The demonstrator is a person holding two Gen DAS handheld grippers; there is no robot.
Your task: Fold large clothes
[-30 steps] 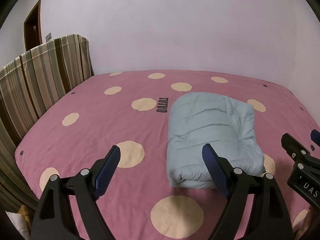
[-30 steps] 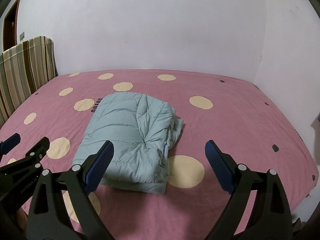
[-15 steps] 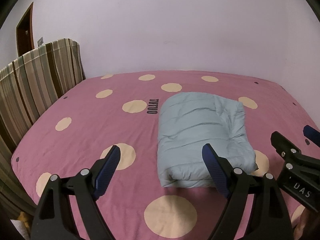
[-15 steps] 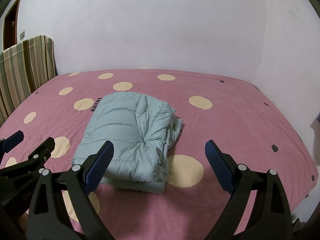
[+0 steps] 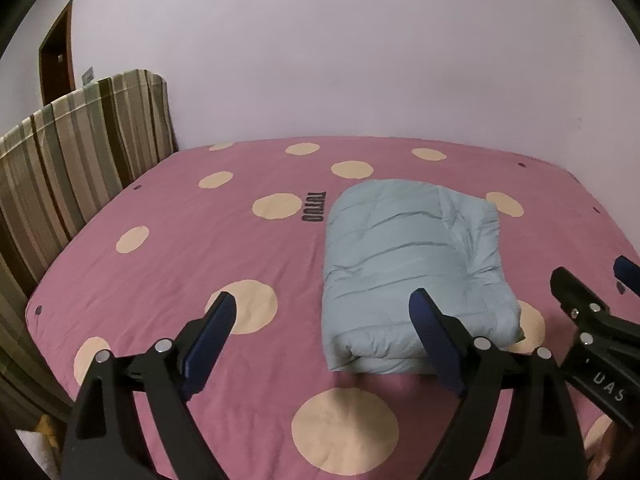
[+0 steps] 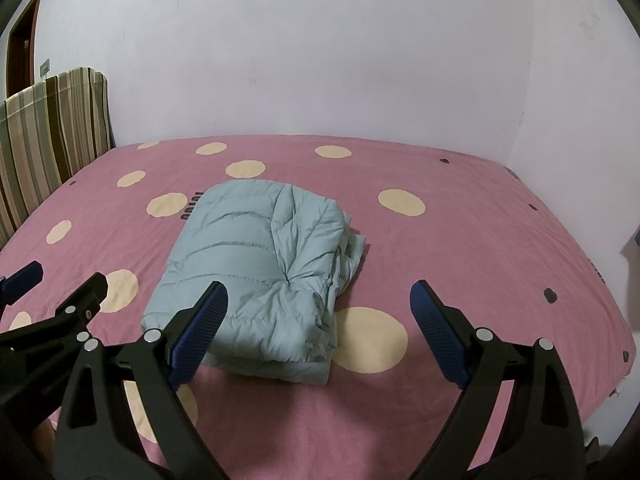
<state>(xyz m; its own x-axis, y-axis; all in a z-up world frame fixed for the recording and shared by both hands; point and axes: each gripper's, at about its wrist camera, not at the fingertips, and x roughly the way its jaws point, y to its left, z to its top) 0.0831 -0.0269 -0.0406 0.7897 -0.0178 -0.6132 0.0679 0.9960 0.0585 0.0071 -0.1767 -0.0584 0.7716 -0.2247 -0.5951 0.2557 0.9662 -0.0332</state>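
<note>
One "UAS" mark (image 5: 608,386), hand-held gripper (image 5: 592,300)

The light was dim and even, seemingly from overhead, with soft shadows. Fisheye bending curved the edges; the corners were black.

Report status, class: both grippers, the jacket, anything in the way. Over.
Left gripper open, empty. Right gripper open, empty. Pale blue puffer jacket folded on the bed. Nothing in the way.

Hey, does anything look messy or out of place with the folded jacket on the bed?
Mostly tidy. The jacket lies folded on the bed, but its right edge is untidy: layers stick out unevenly there.
</note>
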